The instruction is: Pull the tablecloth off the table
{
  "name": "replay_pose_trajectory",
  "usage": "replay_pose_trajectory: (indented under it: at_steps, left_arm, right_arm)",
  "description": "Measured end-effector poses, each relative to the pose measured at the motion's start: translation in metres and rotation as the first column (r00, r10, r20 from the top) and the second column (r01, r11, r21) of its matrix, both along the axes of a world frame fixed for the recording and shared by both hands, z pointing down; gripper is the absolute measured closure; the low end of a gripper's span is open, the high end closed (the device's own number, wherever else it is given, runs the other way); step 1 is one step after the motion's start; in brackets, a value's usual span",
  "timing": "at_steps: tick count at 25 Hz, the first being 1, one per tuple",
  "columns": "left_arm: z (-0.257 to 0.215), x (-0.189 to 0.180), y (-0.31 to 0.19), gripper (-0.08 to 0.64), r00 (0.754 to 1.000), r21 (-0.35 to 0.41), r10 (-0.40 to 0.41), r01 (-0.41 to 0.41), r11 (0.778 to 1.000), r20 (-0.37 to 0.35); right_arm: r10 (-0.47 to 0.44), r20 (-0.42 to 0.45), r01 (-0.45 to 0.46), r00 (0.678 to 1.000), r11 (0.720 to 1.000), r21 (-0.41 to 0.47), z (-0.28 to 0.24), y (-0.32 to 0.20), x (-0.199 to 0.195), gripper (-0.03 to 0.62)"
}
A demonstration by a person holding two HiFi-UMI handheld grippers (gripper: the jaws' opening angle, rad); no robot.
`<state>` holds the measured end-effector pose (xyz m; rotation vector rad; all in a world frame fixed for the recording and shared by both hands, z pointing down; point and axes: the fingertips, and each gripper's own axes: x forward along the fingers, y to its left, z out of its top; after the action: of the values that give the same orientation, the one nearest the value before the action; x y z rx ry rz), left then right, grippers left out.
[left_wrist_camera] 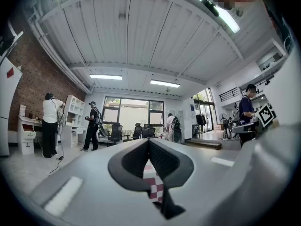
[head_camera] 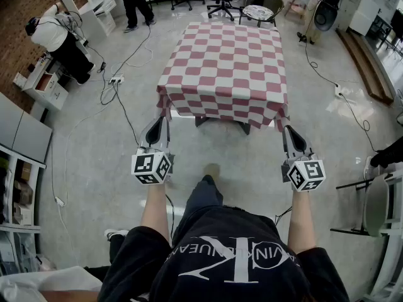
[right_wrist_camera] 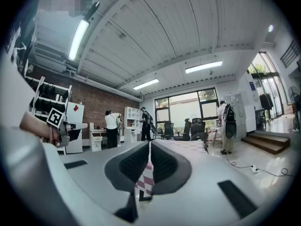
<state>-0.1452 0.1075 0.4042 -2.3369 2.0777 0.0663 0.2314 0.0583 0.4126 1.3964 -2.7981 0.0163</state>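
Tablecloth (head_camera: 227, 61) flat, near edge facing person (head_camera: 239, 257); left gripper (head_camera: 165, 119), right gripper (head_camera: 282, 128) clenched on near corners.

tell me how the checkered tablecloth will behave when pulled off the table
Probably floppy: the checkered tablecloth hangs in wrinkled folds at its edges. Likely light, since the left hand-held gripper and right hand-held gripper each pinch only a corner. It may sag between them.

We wear a black short-sleeved T-shirt (head_camera: 233, 266) with white outline lettering and dark trousers (head_camera: 200, 200); our grey left gripper (head_camera: 165, 119) and right gripper (head_camera: 281, 128) bear black-and-white square markers.
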Motion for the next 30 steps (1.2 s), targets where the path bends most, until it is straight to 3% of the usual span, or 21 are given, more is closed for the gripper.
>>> replay_pose_trajectory:
  at_steps: [12,21,26,30]
  left_arm:
    - [0.017,-0.008,-0.061,0.549,0.999,-0.031,-0.015,0.014,0.999,-0.032]
    - [0.036,-0.038,-0.119,0.549,0.999,-0.088,-0.005,0.002,0.996,-0.041]
    - [0.028,-0.058,-0.220,0.549,0.999,-0.125,0.008,-0.013,0.992,-0.037]
    - [0.039,-0.080,-0.251,0.549,0.999,-0.137,0.028,-0.033,0.990,-0.035]
  right_arm:
    - [0.027,-0.007,-0.028,1.000,0.998,-0.051,0.019,-0.055,0.009,0.572]
    - [0.045,-0.007,-0.046,0.999,0.994,-0.099,0.032,-0.111,-0.012,0.572]
    - [0.063,-0.016,-0.064,0.998,0.988,-0.141,0.027,-0.208,-0.029,0.571]
    - [0.107,-0.010,-0.107,0.994,0.982,-0.158,0.040,-0.229,-0.047,0.571]
